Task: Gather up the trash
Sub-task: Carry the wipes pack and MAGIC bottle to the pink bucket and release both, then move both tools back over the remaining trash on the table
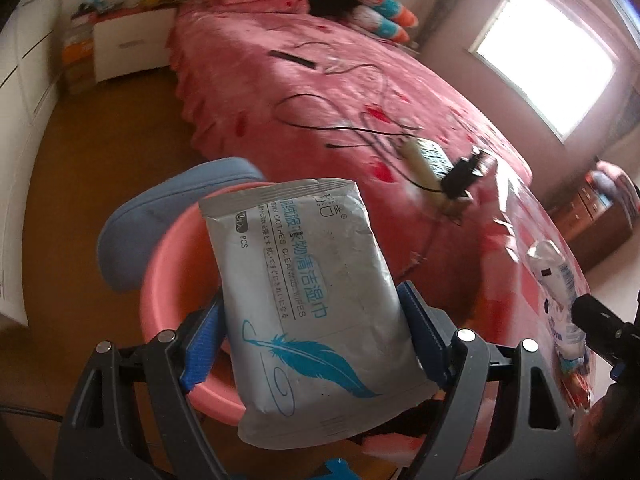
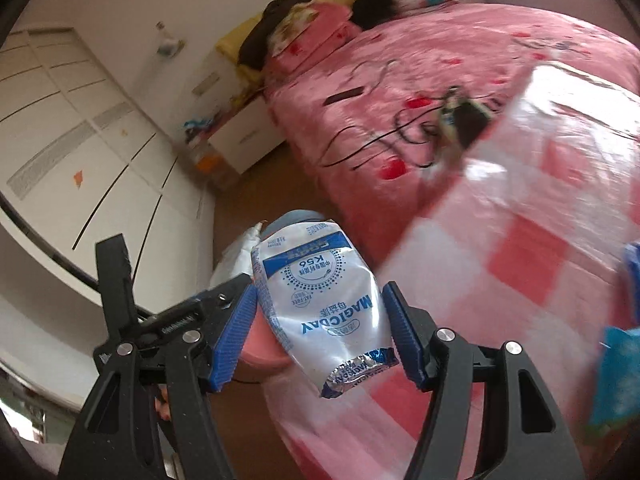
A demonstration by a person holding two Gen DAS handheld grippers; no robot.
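My left gripper (image 1: 312, 320) is shut on a grey wet-wipes pack (image 1: 308, 280) with a blue feather print, holding it above a pink plastic basin (image 1: 168, 280). My right gripper (image 2: 320, 320) is shut on a white and blue Magicday pouch (image 2: 324, 312), held beside the bed edge with the pink basin (image 2: 260, 348) just behind it. The pouch (image 1: 560, 292) and the right gripper's black body also show at the right in the left wrist view. The left gripper's black frame and the wipes pack (image 2: 236, 260) show at the left in the right wrist view.
A bed with a pink cover (image 1: 320, 92) fills the middle and right, with black cables (image 1: 360, 128), a remote (image 1: 432, 156) and a black device (image 1: 468, 172) on it. A blue cushion (image 1: 160, 208) lies behind the basin. A white nightstand (image 1: 128, 48) and wardrobe (image 2: 80, 140) stand at the left.
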